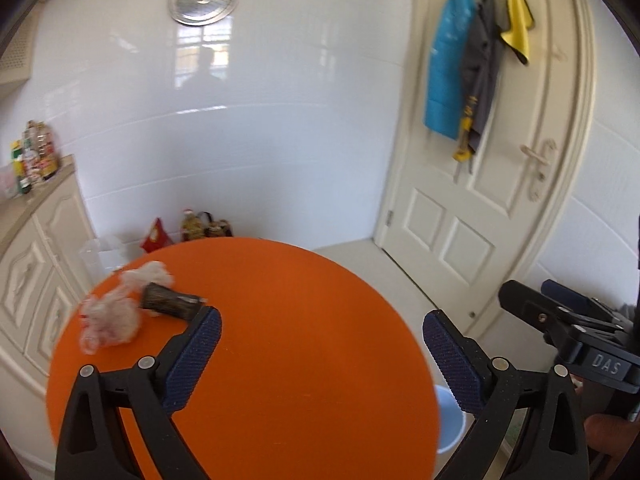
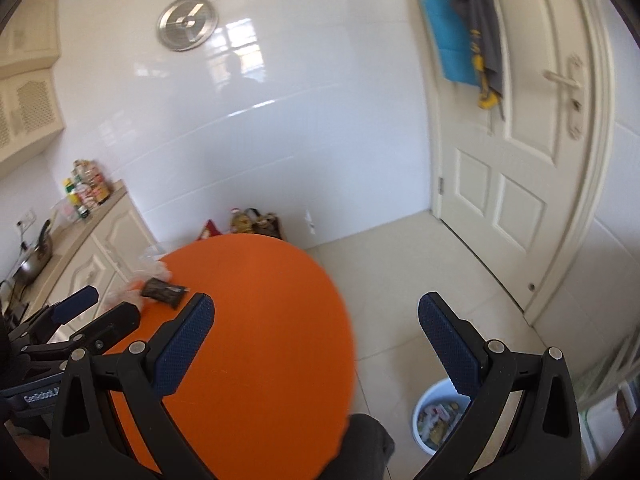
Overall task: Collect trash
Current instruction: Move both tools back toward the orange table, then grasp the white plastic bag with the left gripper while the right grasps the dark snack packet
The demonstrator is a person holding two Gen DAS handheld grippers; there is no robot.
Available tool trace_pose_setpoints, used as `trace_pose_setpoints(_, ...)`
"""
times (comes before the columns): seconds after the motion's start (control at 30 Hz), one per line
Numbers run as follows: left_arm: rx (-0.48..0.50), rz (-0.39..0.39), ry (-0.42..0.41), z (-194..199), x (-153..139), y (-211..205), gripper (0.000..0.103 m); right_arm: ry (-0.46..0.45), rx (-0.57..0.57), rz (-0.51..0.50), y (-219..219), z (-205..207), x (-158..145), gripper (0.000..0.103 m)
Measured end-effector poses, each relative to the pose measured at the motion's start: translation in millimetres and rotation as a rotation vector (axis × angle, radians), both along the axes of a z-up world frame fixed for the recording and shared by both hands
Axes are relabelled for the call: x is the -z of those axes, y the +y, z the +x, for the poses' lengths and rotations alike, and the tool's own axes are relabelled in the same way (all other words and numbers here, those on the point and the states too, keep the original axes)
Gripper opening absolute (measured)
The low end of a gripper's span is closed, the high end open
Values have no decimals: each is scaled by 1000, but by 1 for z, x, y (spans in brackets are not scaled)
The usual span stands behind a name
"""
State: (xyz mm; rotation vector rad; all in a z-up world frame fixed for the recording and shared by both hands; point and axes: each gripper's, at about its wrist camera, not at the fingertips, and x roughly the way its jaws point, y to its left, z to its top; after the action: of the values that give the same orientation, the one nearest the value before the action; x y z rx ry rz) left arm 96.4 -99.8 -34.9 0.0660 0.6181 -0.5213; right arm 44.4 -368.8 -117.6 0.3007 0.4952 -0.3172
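Note:
A dark crumpled wrapper (image 1: 170, 301) lies on the round orange table (image 1: 280, 320) at its far left, between two wads of white tissue (image 1: 112, 320). My left gripper (image 1: 322, 332) is open and empty above the table, its left fingertip close to the wrapper. In the right wrist view the wrapper (image 2: 164, 291) and tissue (image 2: 154, 270) sit at the table's (image 2: 260, 320) far left. My right gripper (image 2: 316, 316) is open and empty over the table's right edge. A white trash bin (image 2: 438, 416) holding scraps stands on the floor to the right.
A cream cabinet (image 1: 36, 264) with bottles (image 1: 34, 156) stands left of the table. A white door (image 1: 500, 160) with hanging cloths (image 1: 448, 64) is at the right. Bags (image 1: 188, 230) sit on the floor by the wall. A pan (image 2: 36, 258) rests on the counter.

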Motion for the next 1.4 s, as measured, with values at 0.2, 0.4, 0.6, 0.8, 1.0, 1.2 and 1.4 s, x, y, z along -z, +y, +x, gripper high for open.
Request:
trace_pose_setpoints(0.2,-161,-20,-52,-48,-11,78,102,-35,-149,-61,62,36,-22,103)
trace_pose_setpoints(0.4,-291,-23,-48,-86,-5,129,102,-31,-274,-94,113,73,-25,103)
trace_pose_setpoints(0.6,-378,-15,-14,-86,7,148,102,10,-352,-103,137,114,-13,103)
trace_pose_setpoints(0.8,-401,11,30,-24,15,123,102,83,-399,-116,144,160,12,103)
trace_pose_setpoints(1.0,-399,76,98,77,43,108,102,182,-433,-119,147,213,48,103)
trace_pose_setpoints(1.2,-354,135,163,171,83,93,102,306,-501,-143,148,272,95,103)
trace_pose_setpoints(1.4,-256,164,196,254,117,76,102,395,-610,-181,155,317,129,103)
